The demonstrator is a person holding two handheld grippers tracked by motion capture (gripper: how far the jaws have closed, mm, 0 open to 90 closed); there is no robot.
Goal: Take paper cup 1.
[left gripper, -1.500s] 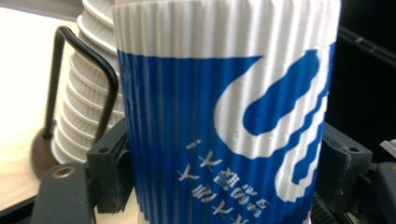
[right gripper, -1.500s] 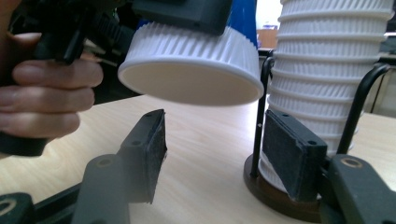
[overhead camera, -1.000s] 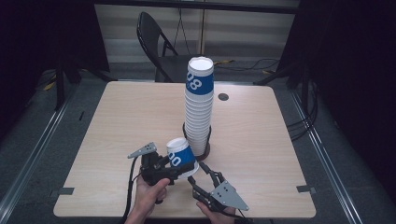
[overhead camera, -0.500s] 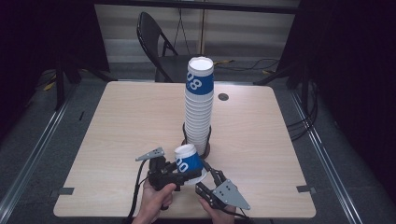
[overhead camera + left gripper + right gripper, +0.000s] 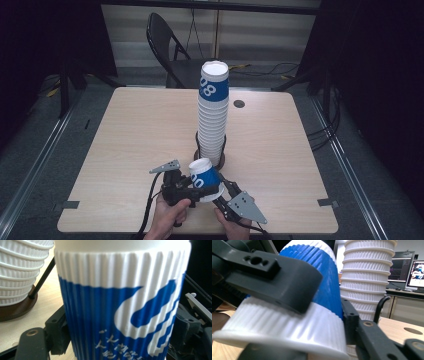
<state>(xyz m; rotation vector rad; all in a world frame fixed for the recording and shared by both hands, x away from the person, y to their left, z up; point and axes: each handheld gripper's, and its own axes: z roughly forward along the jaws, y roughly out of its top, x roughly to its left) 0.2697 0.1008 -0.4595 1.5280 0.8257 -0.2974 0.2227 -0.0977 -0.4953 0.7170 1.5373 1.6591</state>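
Left gripper view | paper cup [image 5: 120, 315] cut off | jaws mostly hidden

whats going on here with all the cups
A person at a wooden table works a hand-held gripper in each hand on one blue-and-white paper cup, held upside down near the table's front edge. The left gripper grips it low by the rim, and the right gripper has just been closing its jaws around the same cup, as for a handover. Just behind stands a tall stack of inverted cups on a round dark base.
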